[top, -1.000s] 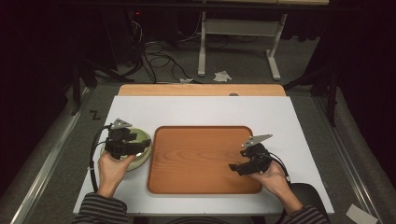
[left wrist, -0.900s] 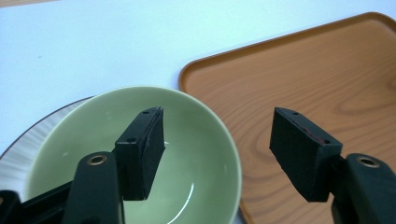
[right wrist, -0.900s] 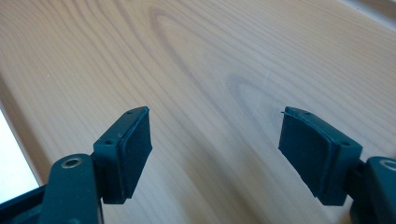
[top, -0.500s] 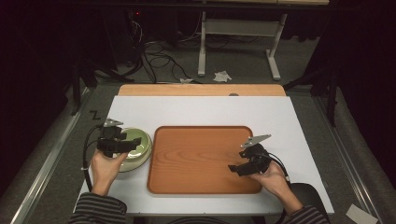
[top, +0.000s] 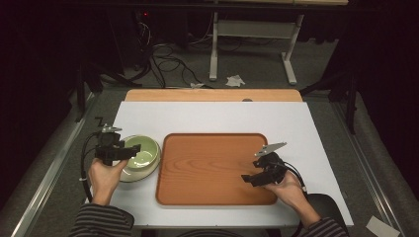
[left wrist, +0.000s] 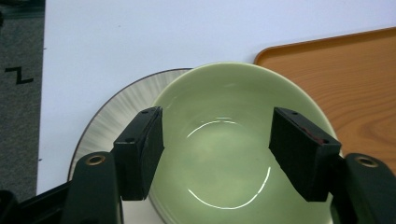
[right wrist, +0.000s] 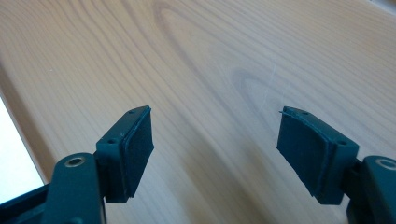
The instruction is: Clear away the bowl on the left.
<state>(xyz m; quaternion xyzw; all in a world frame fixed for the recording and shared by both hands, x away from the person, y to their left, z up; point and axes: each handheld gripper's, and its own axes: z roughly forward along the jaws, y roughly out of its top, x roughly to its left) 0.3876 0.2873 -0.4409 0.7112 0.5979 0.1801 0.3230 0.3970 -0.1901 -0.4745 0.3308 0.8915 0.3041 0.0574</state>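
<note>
Two dishes: green bowl (left wrist: 233, 154) nested on a pale ribbed plate (left wrist: 112, 116), both on the counter (top: 212, 116) just beside the tray's left edge.
Left gripper (left wrist: 217, 151): held over the bowl, jaws apart, nothing between them; one jaw above the bowl's near-left rim, the other over its right side.
Risk: a grip on the smooth glazed rim could slip, or lift the bowl and drag the plate; judged from the curved wall.
Tray (top: 212, 165): wooden, bare, mid-counter.
Right gripper (right wrist: 222, 151): low over the tray's wood, jaws apart, empty.
Obstructions: none between bowl and tray except the tray's raised lip.
Surroundings: cables (top: 168, 59) and crumpled paper (top: 235, 80) on the floor beyond.
</note>
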